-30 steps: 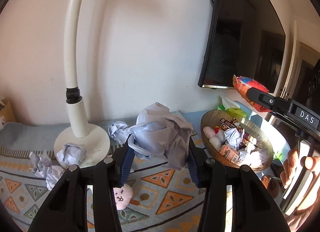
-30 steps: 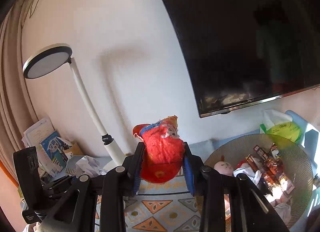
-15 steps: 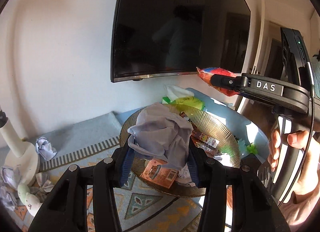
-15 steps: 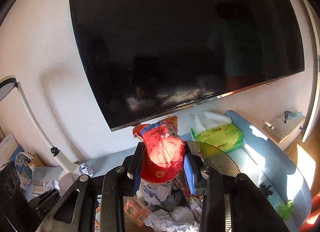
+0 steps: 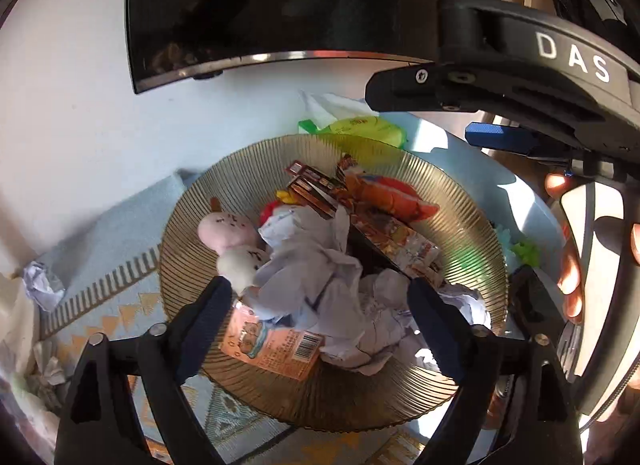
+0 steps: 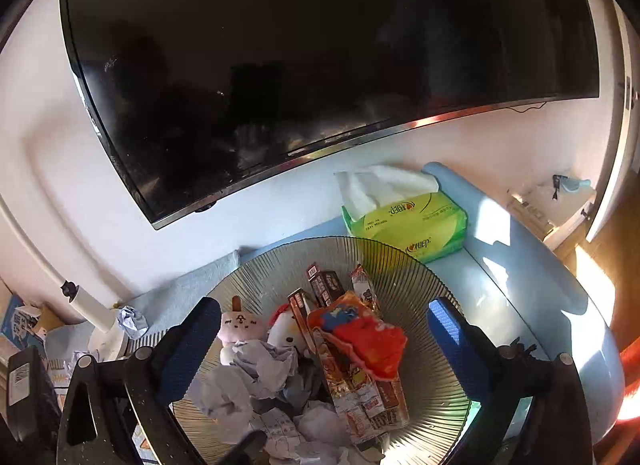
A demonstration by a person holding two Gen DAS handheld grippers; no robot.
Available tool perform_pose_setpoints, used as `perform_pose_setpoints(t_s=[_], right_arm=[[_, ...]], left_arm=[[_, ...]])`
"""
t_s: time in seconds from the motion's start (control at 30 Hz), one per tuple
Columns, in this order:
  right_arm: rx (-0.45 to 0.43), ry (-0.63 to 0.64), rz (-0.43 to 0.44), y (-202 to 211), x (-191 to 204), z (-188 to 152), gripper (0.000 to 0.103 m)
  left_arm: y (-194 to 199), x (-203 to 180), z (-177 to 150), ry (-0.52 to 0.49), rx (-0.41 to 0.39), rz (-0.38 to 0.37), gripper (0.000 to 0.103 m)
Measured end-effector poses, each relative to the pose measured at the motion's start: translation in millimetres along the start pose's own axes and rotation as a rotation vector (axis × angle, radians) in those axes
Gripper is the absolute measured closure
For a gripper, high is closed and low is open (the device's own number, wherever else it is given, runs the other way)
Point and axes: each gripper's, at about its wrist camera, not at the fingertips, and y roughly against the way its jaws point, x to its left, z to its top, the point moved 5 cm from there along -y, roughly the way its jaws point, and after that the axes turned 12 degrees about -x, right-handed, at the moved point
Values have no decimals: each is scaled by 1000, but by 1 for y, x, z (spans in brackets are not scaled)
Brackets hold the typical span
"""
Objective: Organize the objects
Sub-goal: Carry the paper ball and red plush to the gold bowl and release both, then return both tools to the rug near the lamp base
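A ribbed glass bowl [image 5: 224, 201] [image 6: 416, 289] holds crumpled paper, snack packets and small plush toys. My left gripper [image 5: 320, 313] hangs open over it, and the big crumpled white paper [image 5: 316, 265] lies loose in the bowl between its fingers. My right gripper [image 6: 324, 329] is open too, above the red snack bag [image 6: 368, 337] [image 5: 396, 197], which rests on the packets in the bowl. A pink plush toy [image 5: 224, 229] [image 6: 240, 325] lies at the bowl's left side. The right gripper's body fills the upper right of the left wrist view, with a hand under it.
A green tissue pack [image 6: 404, 221] stands behind the bowl on the blue table [image 6: 532, 277]. A dark TV [image 6: 320, 65] hangs on the wall. Left of the bowl are a patterned mat [image 5: 120, 305], a paper ball [image 6: 132, 321] and a white lamp base [image 6: 100, 325].
Both grippers moved right over the bowl and opened. The crumpled paper dropped from the left one and the red snack bag from the right one into the bowl.
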Motion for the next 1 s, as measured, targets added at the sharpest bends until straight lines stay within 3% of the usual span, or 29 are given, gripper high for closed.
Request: perform_pose_setpoints(t_s=[0.07, 0.1, 0.23, 0.3, 0.43, 0.67, 0.87, 1.0], right_arm=[[-24, -2, -2, 3, 1, 1, 0], [-23, -18, 7, 4, 1, 1, 0], [4, -92, 37, 9, 3, 1, 0], [0, -99, 35, 12, 7, 1, 0], [-15, -113, 30, 21, 20, 0, 0], [4, -51, 96, 33, 83, -10, 0], [-15, 8, 163, 43, 148, -19, 0], [22, 13, 221, 40, 190, -38, 0]], left_arm=[[-5, 6, -8, 142, 61, -128, 0], [-2, 6, -8, 150, 49, -125, 0], [17, -5, -3, -68, -62, 2, 0], [24, -11, -4, -109, -80, -20, 0], [27, -5, 3, -85, -65, -51, 0], [64, 33, -4, 5, -67, 21, 0], [120, 96, -6, 74, -97, 134, 0], [161, 146, -12, 101, -116, 219, 0]])
